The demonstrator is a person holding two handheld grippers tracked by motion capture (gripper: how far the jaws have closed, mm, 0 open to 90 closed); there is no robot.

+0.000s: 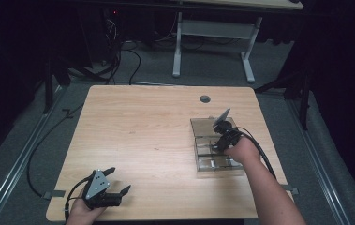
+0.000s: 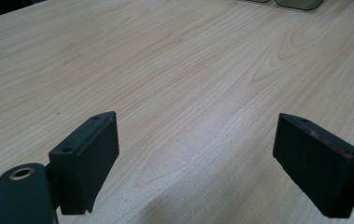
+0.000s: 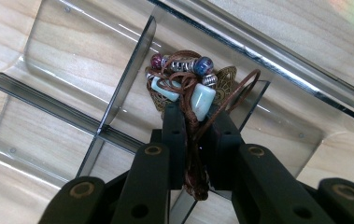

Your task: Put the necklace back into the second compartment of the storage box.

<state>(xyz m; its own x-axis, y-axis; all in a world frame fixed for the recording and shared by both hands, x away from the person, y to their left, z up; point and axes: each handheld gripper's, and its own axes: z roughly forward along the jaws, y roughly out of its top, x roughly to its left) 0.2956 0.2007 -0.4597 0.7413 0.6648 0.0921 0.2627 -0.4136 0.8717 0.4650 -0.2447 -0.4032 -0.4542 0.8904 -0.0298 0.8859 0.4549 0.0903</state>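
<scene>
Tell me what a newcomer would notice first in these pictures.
First, the beaded bracelet, a tangle of brown cord with pale blue, dark blue, purple and silver beads, pinched in the right gripper over a compartment of the clear plastic organizer tray at the right of the wooden table. Next, the left gripper at the near left corner of the table, jaws wide open with nothing between them.

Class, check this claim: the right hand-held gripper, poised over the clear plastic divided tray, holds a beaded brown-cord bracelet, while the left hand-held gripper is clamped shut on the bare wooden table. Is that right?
Not quite. The left hand-held gripper has its jaws wide open with nothing between them, as the left gripper view shows. The rest holds: the right hand-held gripper grips the beaded brown-cord bracelet over the clear plastic divided tray on the wooden table.
</scene>
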